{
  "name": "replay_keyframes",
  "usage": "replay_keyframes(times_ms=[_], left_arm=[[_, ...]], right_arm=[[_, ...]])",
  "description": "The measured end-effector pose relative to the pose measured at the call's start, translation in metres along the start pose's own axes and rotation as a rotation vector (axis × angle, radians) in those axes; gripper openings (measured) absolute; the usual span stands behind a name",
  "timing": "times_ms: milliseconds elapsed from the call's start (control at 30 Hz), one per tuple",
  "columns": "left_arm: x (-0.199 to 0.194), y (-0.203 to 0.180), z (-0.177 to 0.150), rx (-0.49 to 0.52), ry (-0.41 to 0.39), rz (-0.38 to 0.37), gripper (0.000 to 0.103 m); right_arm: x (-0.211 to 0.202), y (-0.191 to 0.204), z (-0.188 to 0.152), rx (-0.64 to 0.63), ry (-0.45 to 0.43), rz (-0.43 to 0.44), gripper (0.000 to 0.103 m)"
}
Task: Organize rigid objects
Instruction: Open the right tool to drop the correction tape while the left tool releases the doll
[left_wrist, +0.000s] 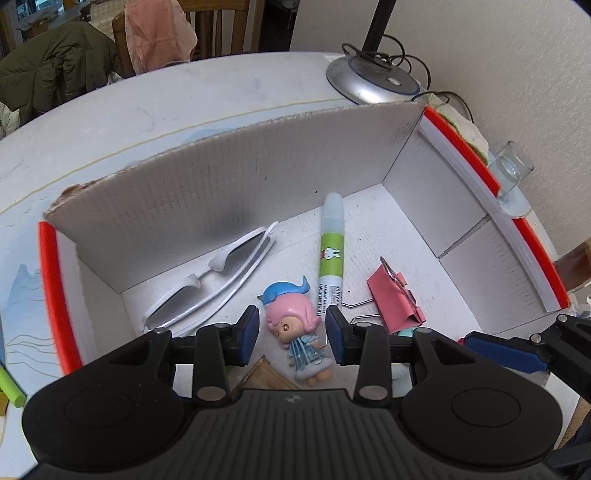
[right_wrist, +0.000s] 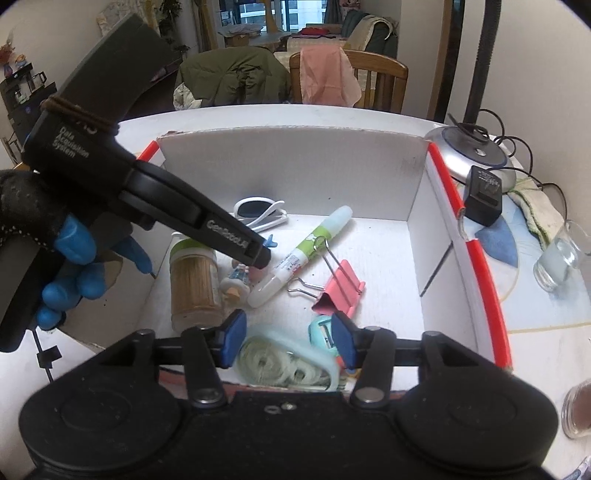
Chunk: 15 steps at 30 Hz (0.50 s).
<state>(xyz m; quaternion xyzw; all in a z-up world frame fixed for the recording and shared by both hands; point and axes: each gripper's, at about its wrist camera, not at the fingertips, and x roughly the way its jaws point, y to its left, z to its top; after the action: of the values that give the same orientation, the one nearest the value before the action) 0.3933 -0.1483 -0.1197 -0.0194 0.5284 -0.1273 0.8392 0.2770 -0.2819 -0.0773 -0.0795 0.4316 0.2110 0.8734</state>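
The box (left_wrist: 461, 236) holds 1 doll (left_wrist: 295, 325) and 1 binder clip (left_wrist: 397, 299).

In the box (left_wrist: 258, 177) on the counter (left_wrist: 184, 99), the sunglasses (left_wrist: 214, 280) lie at nine o'clock of the figurine (left_wrist: 295, 328), the glue pen (left_wrist: 330, 243) at twelve, the binder clip (left_wrist: 397, 295) at three. The lamp base (left_wrist: 373, 83) stands behind the box.
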Motion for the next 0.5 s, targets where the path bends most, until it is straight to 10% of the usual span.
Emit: replay_keyframes(times_ms=[500], left_arm=[[-0.07,-0.001,-0.03,0.025,-0.156,-0.039,0.053]], right_arm=[[-0.034,0.005,-0.001,0.042,-0.081,-0.006,0.062]])
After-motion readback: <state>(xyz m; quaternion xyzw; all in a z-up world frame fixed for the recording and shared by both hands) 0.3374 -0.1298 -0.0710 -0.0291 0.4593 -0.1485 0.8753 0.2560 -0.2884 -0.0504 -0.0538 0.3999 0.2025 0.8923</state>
